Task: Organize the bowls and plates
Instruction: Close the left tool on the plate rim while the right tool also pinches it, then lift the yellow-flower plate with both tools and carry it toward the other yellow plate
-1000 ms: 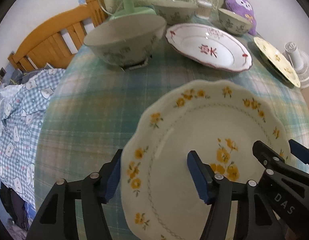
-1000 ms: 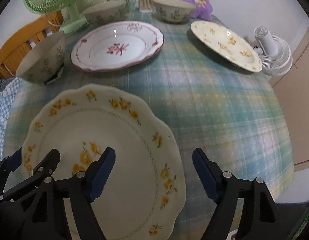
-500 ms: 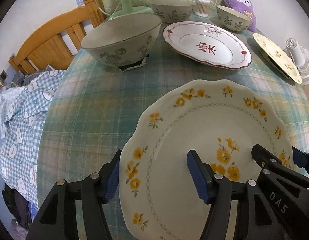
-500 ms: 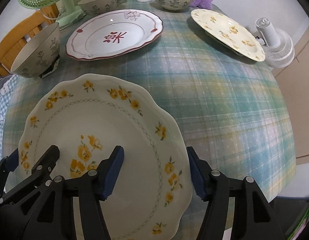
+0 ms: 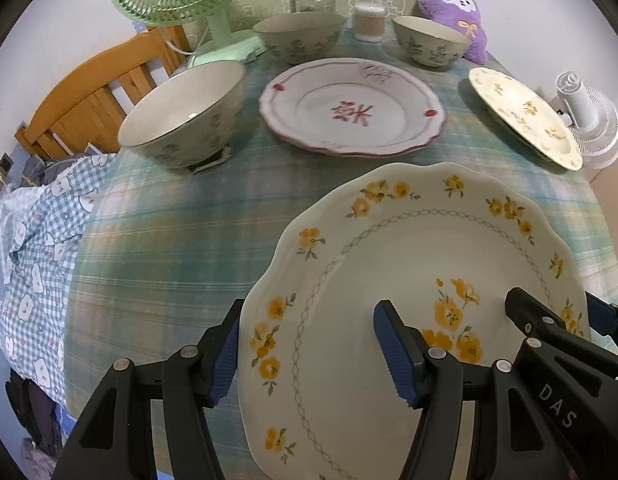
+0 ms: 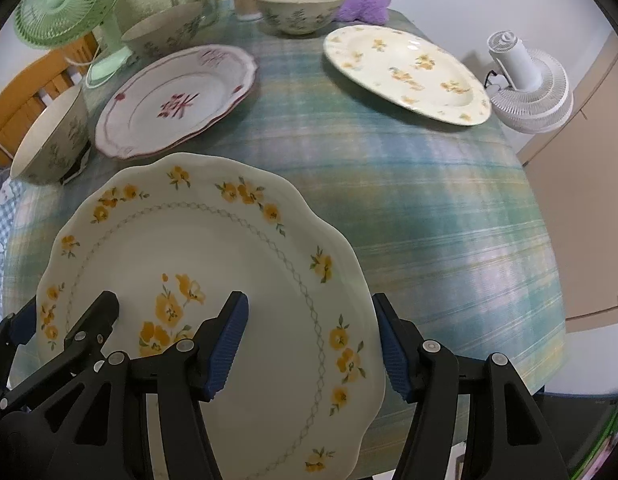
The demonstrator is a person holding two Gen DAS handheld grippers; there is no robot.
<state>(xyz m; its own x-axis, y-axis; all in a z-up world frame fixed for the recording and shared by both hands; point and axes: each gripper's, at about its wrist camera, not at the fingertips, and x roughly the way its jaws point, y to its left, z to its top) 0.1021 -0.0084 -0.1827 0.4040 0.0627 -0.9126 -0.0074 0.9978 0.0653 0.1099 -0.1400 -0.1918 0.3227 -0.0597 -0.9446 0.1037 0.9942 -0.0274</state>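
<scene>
Two claws are holding one big cream plate with yellow flowers and a wavy rim (image 5: 409, 300), one on each side. The left claw (image 5: 307, 354) is clamped on the plate's left rim, w/ one blue pad on top and one under the edge. The right claw (image 6: 311, 346) is clamped on the right rim the same way. The plate is sitting between both claws, at the near edge of the green plaid tablecloth (image 5: 181, 232), and it looks like it is being held a bit above the cloth.

The step in hand looks like carrying this plate to a stack. A 2nd cream plate with yellow flowers (image 6: 405, 72) is lying far & right, next to a small white fan (image 6: 529, 88). It matches, so I think it is the likely spot. A white plate with a red rim (image 5: 351, 106) is lying in the middle, far from the claws. Three grey-green bowls are waiting too: a big one far left (image 5: 185, 118) and two at the far end (image 5: 299, 36) (image 5: 429, 46).

Next, both claws need to go far & right together, keeping the plate flat, then lower it softly onto the other one.
</scene>
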